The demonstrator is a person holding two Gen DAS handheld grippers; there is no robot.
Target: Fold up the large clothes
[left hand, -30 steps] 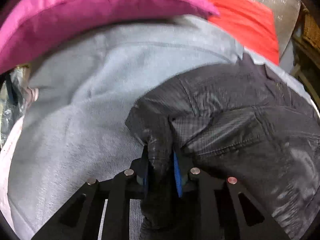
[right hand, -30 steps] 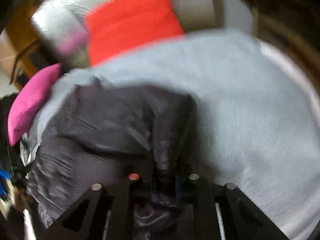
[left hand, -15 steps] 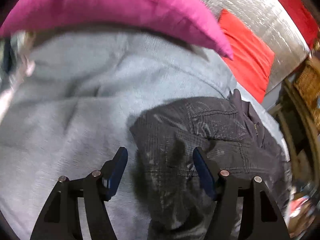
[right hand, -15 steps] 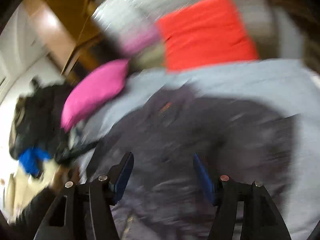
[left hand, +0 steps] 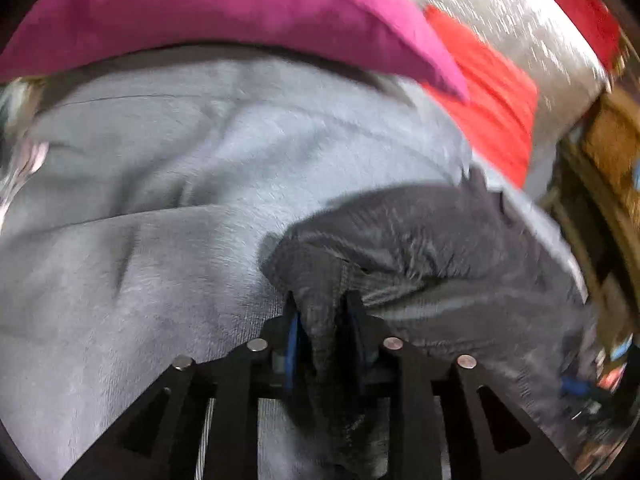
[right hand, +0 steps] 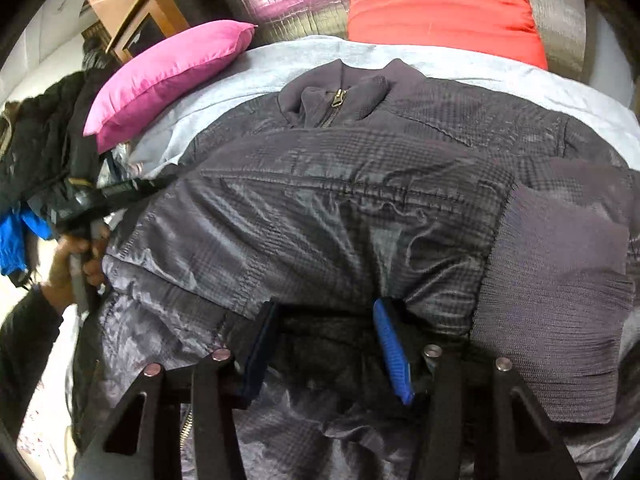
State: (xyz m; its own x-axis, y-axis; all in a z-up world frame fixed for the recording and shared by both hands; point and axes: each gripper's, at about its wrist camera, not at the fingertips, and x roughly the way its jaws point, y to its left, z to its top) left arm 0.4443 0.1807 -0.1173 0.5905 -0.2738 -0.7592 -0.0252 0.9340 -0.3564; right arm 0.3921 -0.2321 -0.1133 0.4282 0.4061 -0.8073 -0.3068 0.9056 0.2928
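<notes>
Jacket (right hand: 340, 208) folding is under way on a bed spread with a grey blanket (left hand: 160, 200): the dark checked garment lies across it, collar and zip toward twelve o'clock in the right wrist view, one sleeve already laid over the chest with its ribbed cuff (right hand: 560, 300) at four o'clock. A pink pillow (right hand: 168, 76) sits at ten o'clock and a red cushion (right hand: 440, 4) at twelve.

The left claw (left hand: 322, 320) has just been closing and is now clenched on a bunched edge of the jacket, the fabric pinched between its blue pads. The right claw (right hand: 326, 344) has also been narrowing but stands released, pads apart at the lower hem with no cloth visibly gripped between them; whether they touch the fabric below cannot be told.

Judged from this, the step in hand is re-gripping for the next fold. The next move probably calls for the right claw to close on the hem, then for both to lift together and carry that edge toward the collar, keeping the folded sleeve from sliding off.
</notes>
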